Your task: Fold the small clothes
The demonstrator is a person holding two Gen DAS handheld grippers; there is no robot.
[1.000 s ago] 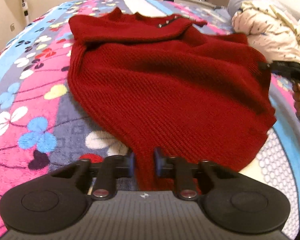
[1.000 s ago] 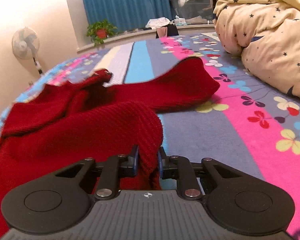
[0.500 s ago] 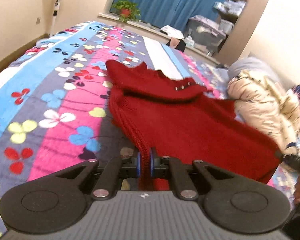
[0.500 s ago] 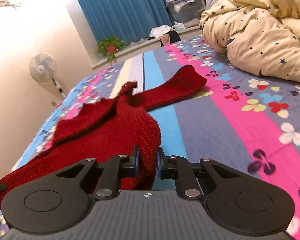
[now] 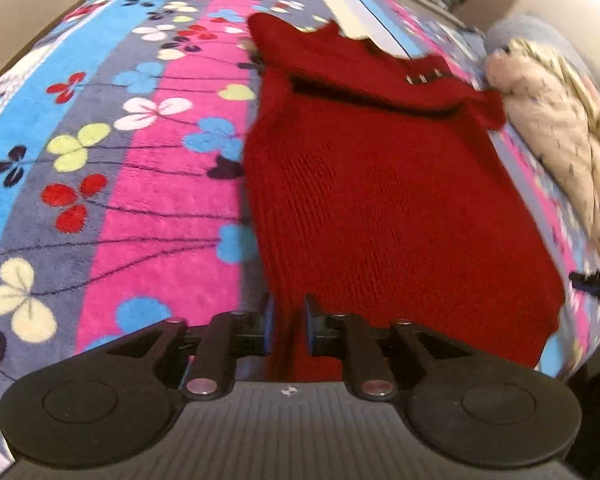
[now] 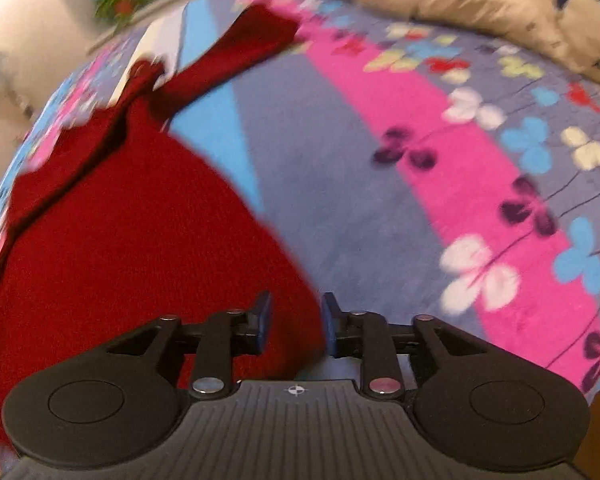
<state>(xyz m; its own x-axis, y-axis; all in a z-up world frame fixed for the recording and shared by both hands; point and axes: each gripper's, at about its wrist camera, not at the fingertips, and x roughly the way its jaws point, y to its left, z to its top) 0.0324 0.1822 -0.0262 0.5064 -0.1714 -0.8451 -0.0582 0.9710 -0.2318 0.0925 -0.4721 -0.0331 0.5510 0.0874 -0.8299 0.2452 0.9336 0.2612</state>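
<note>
Hem of the red sweater (image 5: 380,200) still runs between the pads of my left gripper (image 5: 287,330), seen from the left wrist. My jaws here have just been opening to a narrow gap; whether the pads still pinch the knit I cannot tell. The body lies flat ahead of the jaws on the floral bedspread (image 5: 140,160). Risk: snagged knit dragging the hem askew.

From the right wrist, my right gripper (image 6: 296,330) has just been opening wider; the sweater's corner (image 6: 120,260) sits between and left of the jaws, apparently released. One sleeve (image 6: 240,48) trails far ahead. Risk: uneven release bunches the hem, and that sleeve spoils later folds.
</note>
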